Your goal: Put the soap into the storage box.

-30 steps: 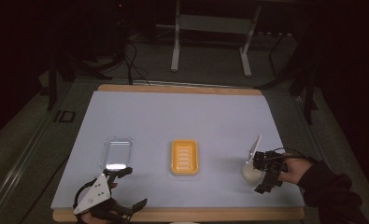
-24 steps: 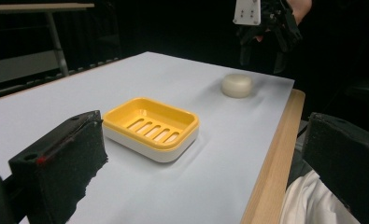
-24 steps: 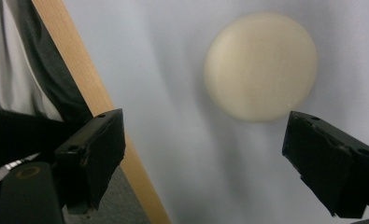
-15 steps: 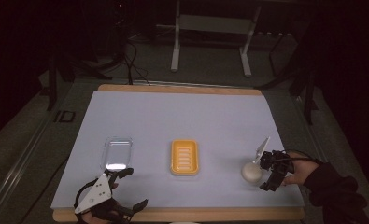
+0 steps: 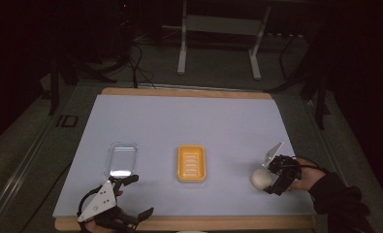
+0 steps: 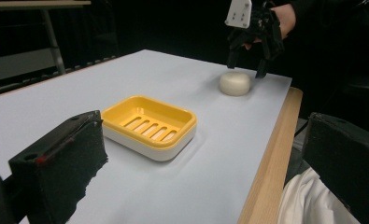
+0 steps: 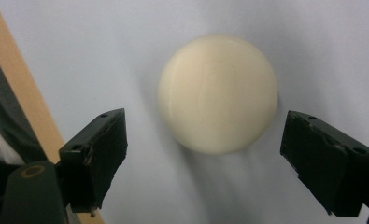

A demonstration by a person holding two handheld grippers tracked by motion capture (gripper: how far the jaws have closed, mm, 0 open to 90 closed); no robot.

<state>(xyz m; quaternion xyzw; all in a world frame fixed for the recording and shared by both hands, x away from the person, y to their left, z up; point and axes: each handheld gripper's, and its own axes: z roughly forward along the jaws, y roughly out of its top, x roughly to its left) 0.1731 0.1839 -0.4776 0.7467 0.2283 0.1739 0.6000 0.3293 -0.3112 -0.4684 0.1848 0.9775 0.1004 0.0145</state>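
The round, cream-coloured soap (image 7: 217,93) lies on the white desk (image 5: 189,126) near its right front corner, well apart from the yellow soap dish (image 5: 192,163) at the middle and from the clear lid (image 5: 121,158) farther left. The right gripper (image 5: 275,178) hangs just over it, pointing down, and its fingers (image 7: 94,147) have just been closing, yet they are not on the soap: in the right gripper view the soap sits between and slightly ahead of the two black fingers, with a visible strip of desk on either side of it. So the fingers are released, not grasping. The soap has no long axis to speak of, being near round from above, so the approach angle probably matters little; what counts is that it lies a little forward of the fingertips, and the gripper likely needs to come down and forward a touch before it squeezes. The left gripper (image 5: 131,196) rests at the front left edge of the desk with its fingers spread and nothing in them, far from the soap, so the right hand is clearly the nearer one.
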